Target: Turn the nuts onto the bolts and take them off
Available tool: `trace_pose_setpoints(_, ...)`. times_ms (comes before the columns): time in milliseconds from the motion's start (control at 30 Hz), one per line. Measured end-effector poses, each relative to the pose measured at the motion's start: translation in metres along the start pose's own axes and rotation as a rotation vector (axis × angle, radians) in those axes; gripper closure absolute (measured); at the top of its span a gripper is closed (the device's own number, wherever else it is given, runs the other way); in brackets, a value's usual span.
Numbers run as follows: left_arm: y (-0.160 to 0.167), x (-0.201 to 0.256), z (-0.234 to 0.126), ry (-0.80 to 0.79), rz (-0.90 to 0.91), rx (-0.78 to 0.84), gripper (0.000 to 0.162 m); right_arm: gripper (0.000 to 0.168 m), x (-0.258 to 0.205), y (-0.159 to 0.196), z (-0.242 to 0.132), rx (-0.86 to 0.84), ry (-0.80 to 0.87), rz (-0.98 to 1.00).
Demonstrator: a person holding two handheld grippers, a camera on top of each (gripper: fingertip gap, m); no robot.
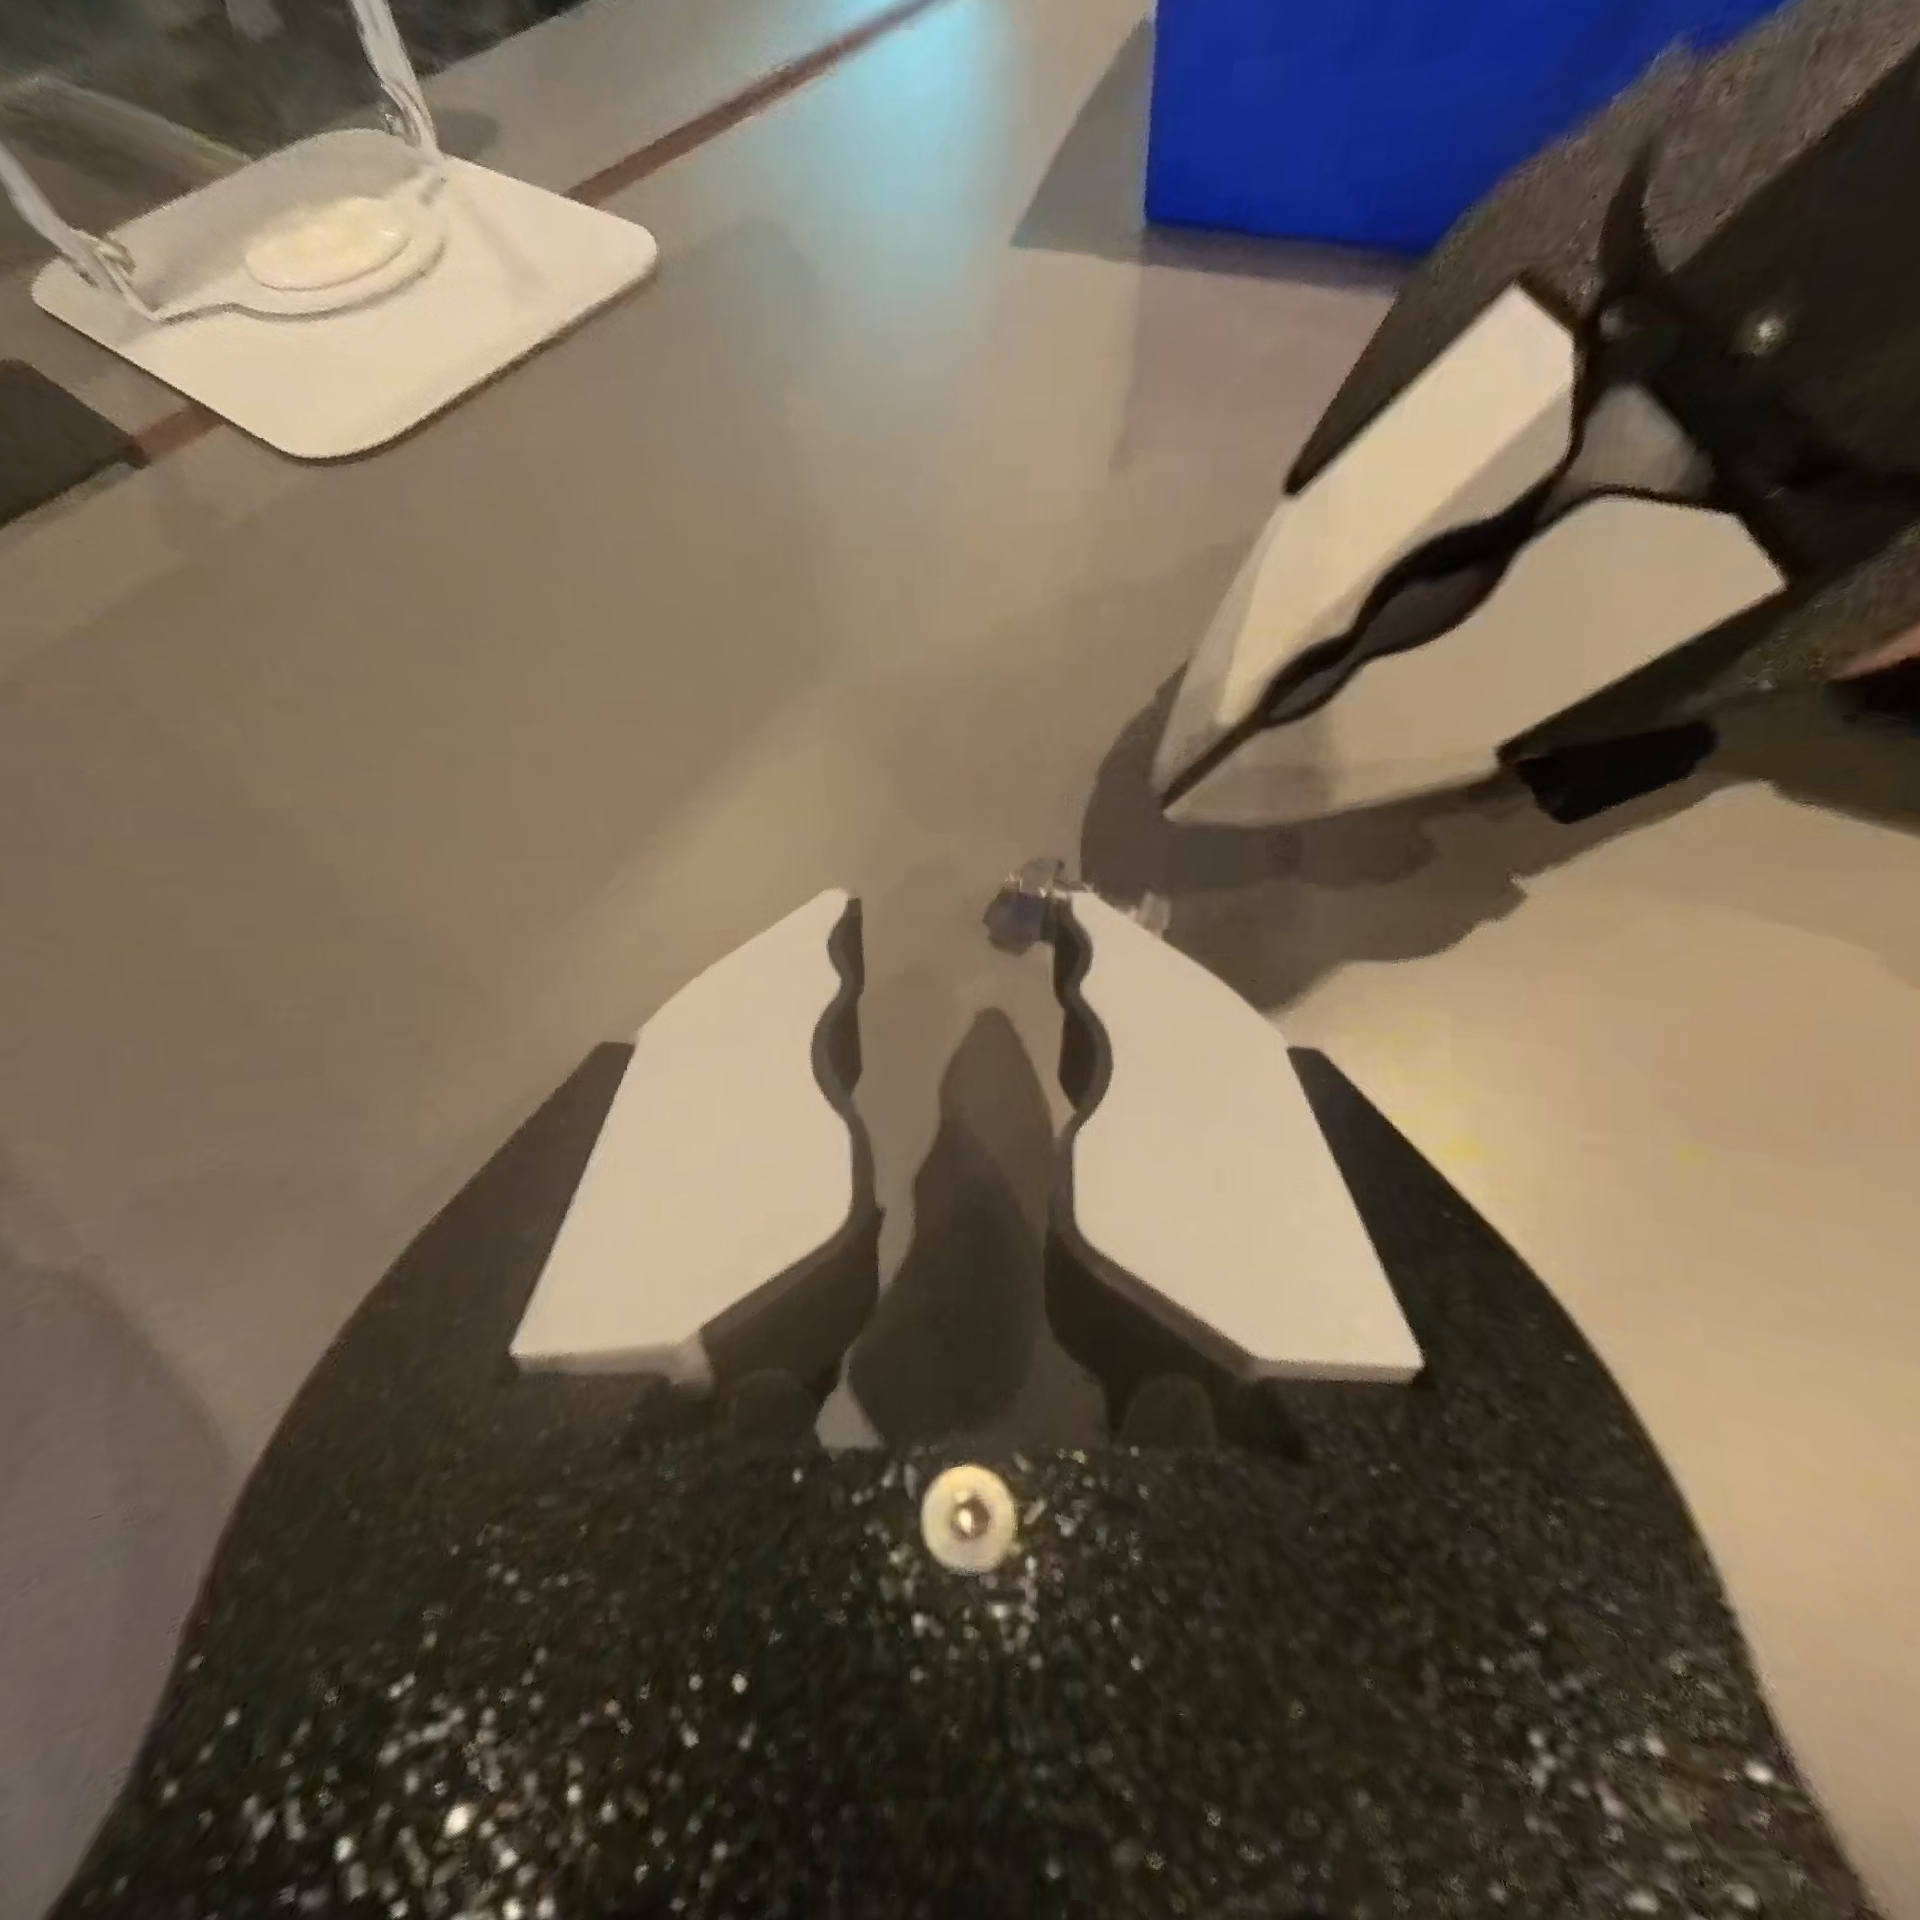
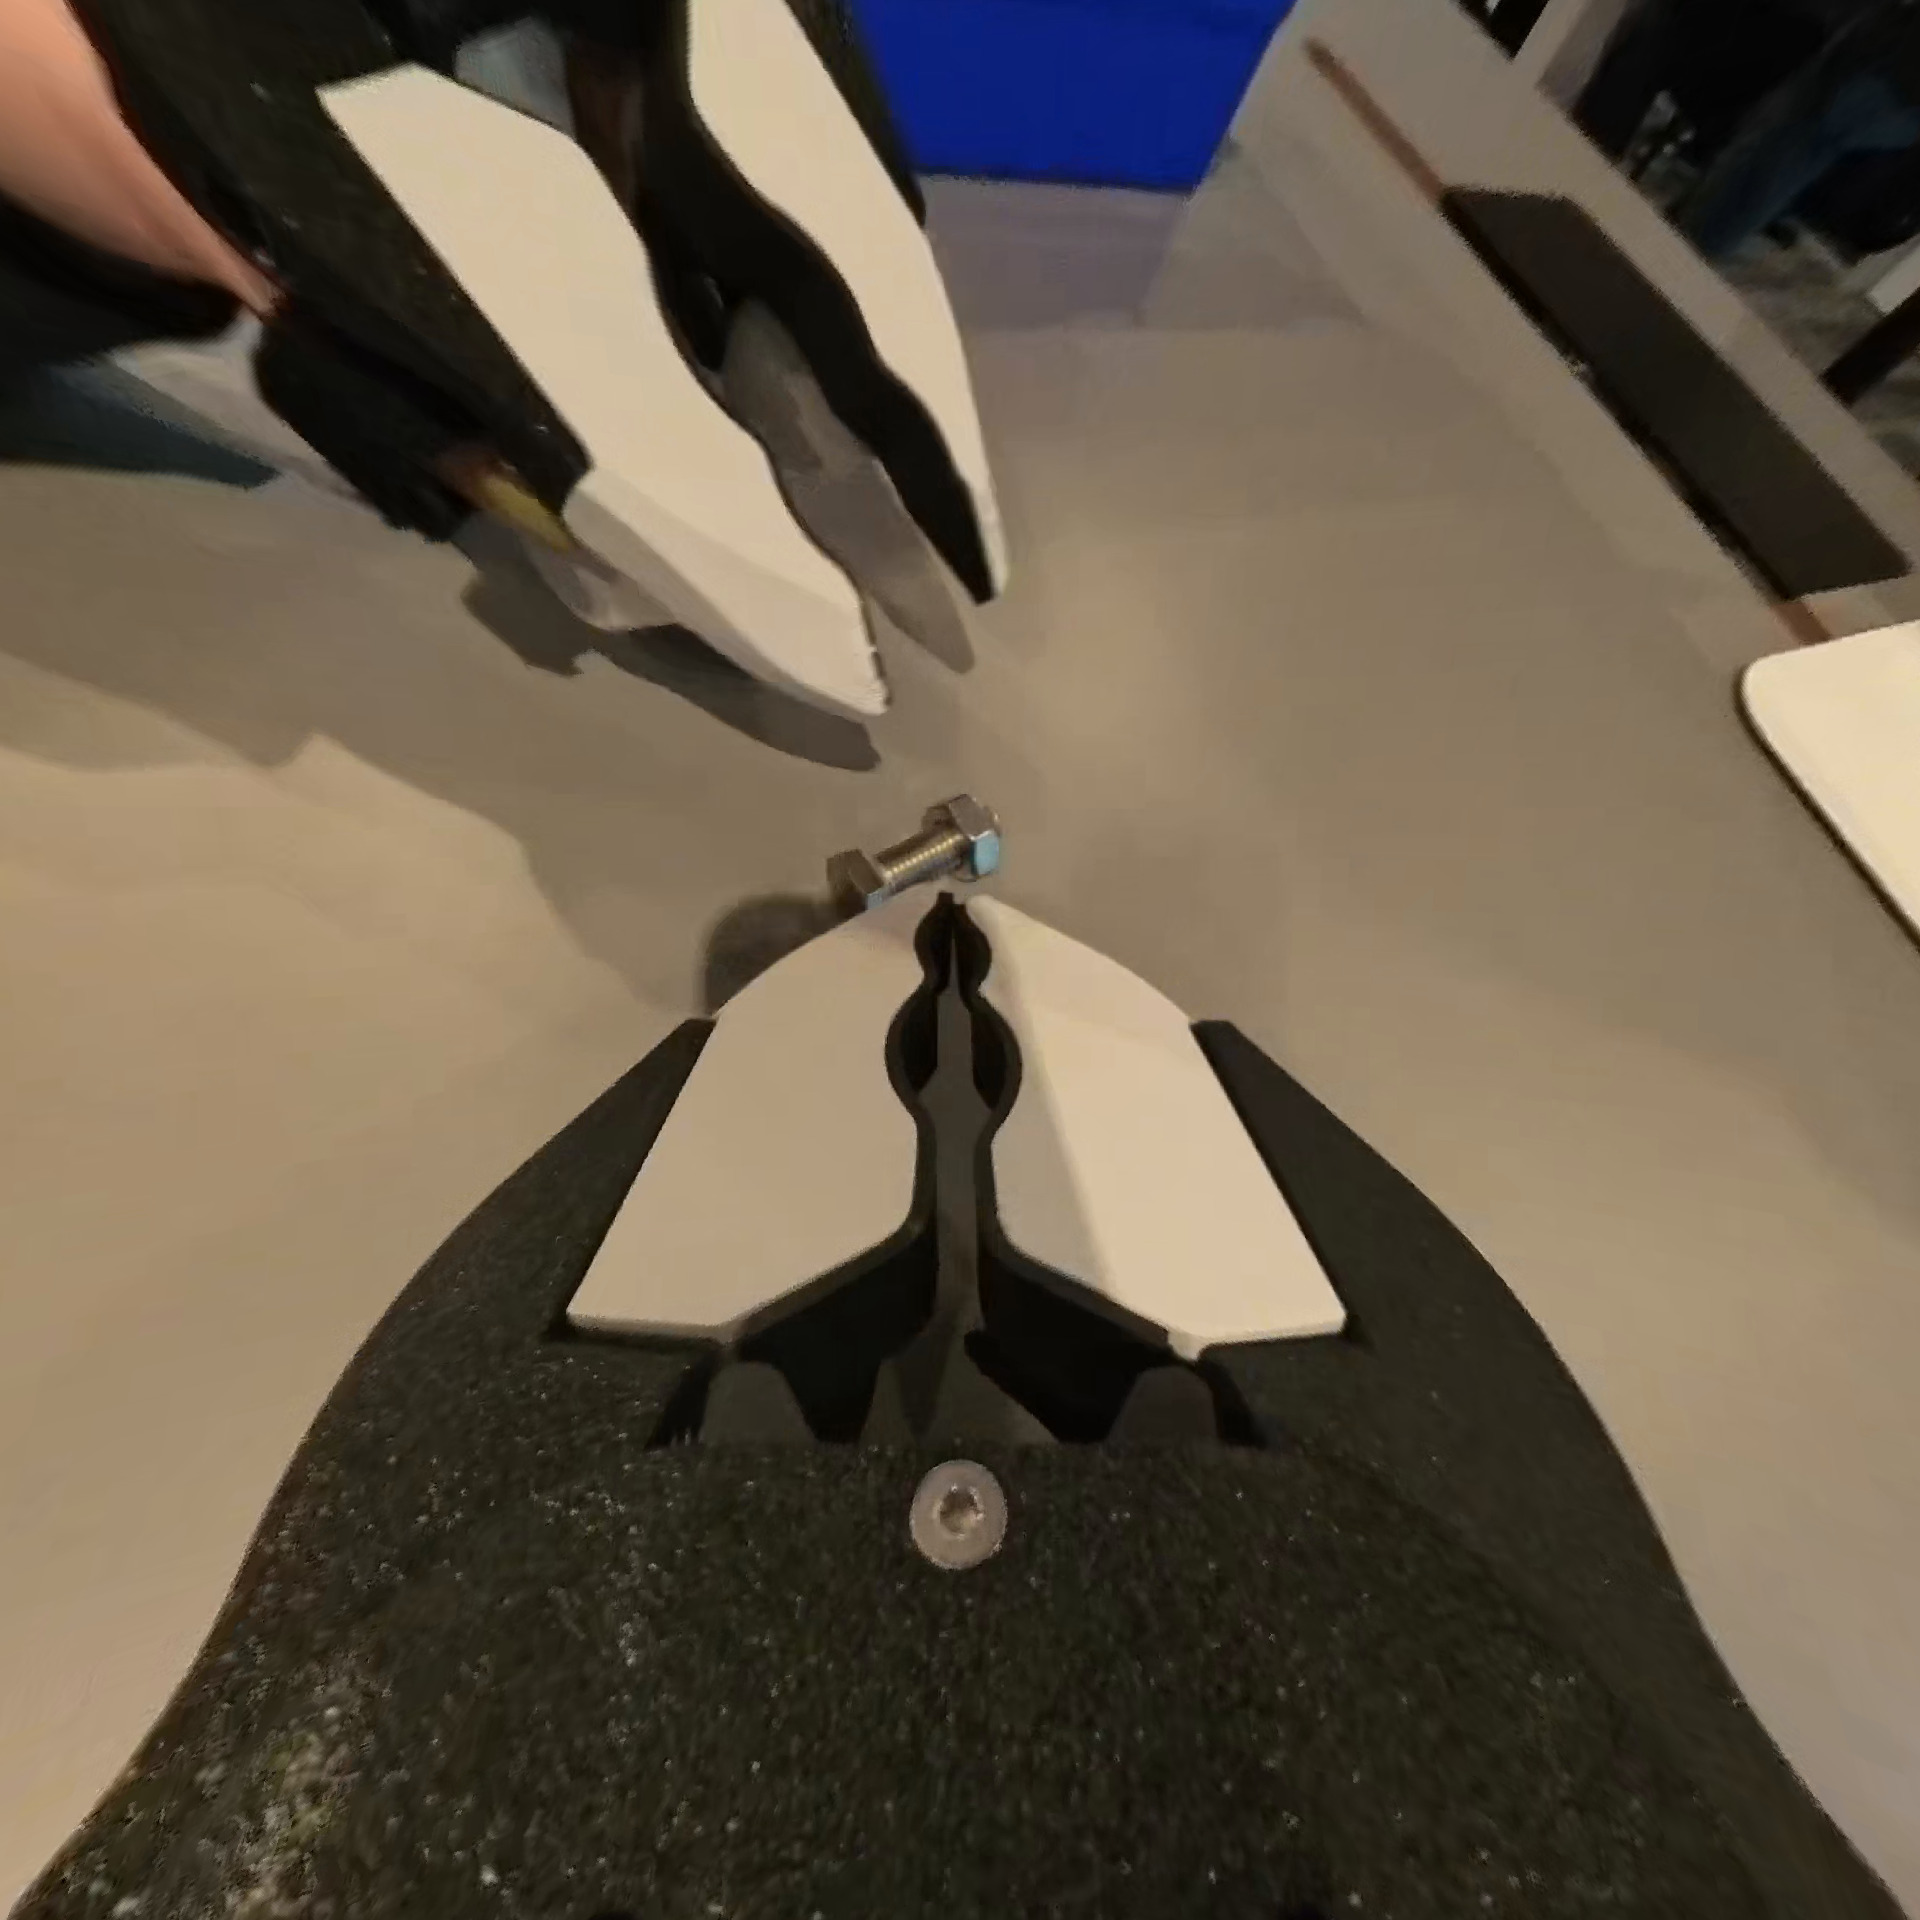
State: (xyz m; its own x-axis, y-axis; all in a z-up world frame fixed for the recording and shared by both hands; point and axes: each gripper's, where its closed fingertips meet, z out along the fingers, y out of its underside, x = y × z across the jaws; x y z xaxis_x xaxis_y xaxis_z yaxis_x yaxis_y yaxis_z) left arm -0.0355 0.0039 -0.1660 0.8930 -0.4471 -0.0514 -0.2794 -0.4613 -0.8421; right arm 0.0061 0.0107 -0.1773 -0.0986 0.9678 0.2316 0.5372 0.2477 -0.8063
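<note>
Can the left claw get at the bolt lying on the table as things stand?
Probably yes: the left claw is open, the bolt lies free on the table near its tips, and the shut right claw isn't gripping it.

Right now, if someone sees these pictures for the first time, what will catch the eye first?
The small steel bolt with nut lying on the grey table, between the two grippers. The right gripper sits shut just before it, and the left gripper is open opposite. Behind them stands a bright blue box.
</note>
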Motion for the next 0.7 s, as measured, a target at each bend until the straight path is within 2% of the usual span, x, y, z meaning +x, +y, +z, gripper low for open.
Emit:
trace_pose_setpoints(100,0.015,0.007,-0.006,-0.014,0.125,-0.145,0.13,0.168,-0.003,0.005,0.007,-0.073,0.002,0.006)
trace_pose_setpoints(200,0.007,0.004,-0.013,-0.11,0.248,-0.128,0.133,0.168,-0.005,0.009,0.013,-0.119,0.002,0.013)
trace_pose_setpoints(300,0.005,0.012,-0.014,-0.067,0.244,-0.118,0.132,0.168,-0.028,-0.005,0.016,-0.037,-0.15,0.055)
trace_pose_setpoints(433,0.013,0.016,-0.011,-0.019,0.245,-0.133,0.135,0.168,0.003,0.002,0.008,-0.052,0.045,0.036)
trace_pose_setpoints(600,0.021,0.02,-0.003,-0.007,0.287,-0.165,0.108,0.168,0.022,0.006,0.0,-0.016,0.159,0.086)
trace_pose_setpoints(700,0.03,0.027,0.004,0.037,0.233,-0.217,0.104,0.168,0.025,0.005,0.001,-0.019,0.201,0.076)
